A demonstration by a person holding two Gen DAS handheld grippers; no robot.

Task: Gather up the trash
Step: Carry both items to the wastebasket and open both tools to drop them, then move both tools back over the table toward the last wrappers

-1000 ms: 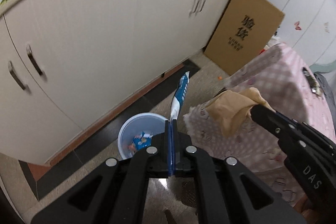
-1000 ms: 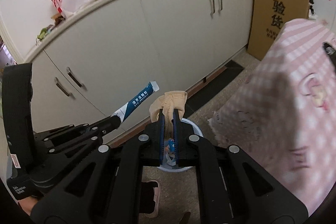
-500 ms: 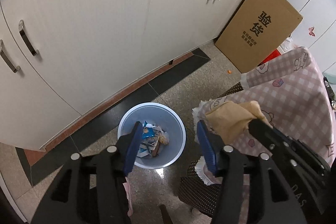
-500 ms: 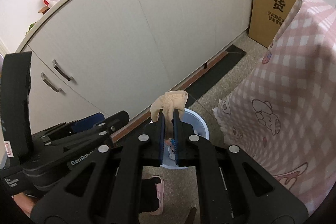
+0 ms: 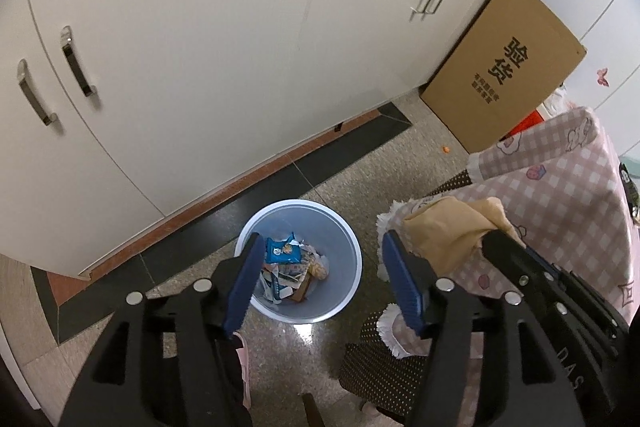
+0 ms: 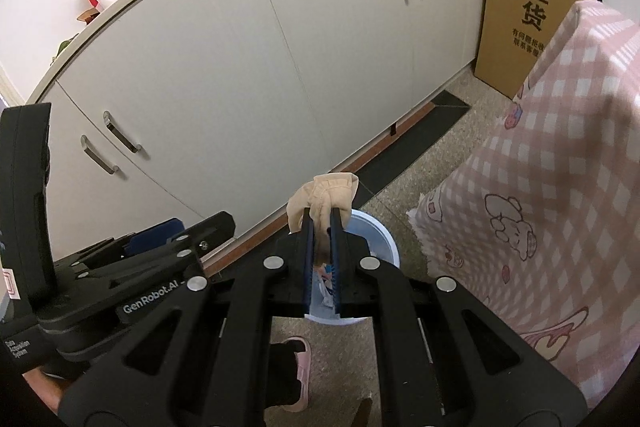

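Speckled stone flooring surrounds a round blue bin (image 5: 301,259) of crumpled wrappers; left gripper (image 5: 323,281) gapes empty above it, right gripper (image 6: 321,227) pinches wadded beige tissue (image 6: 325,195).

Left claw (image 5: 322,269): lower centre of the frame, fingers spread wide with blue pads, nothing between them, above the bin.
Bin (image 5: 344,235): pale blue round bin on the floor, centre of the frame, holding wrappers and paper scraps, a blue packet (image 5: 282,250) on top.
Right claw (image 5: 494,239): lower right, black, closed on a tan crumpled cloth (image 5: 448,231) just right of the bin.
Tabletop (image 5: 560,187): right side, under a pink checked cover with cartoon prints.
Cabinets (image 5: 200,47): white doors with metal handles across the upper frame.
Cardboard box (image 5: 508,67): upper right, leaning against the cabinets, black printed characters.
Floor (image 5: 380,171): speckled stone with a dark strip along the cabinet base.
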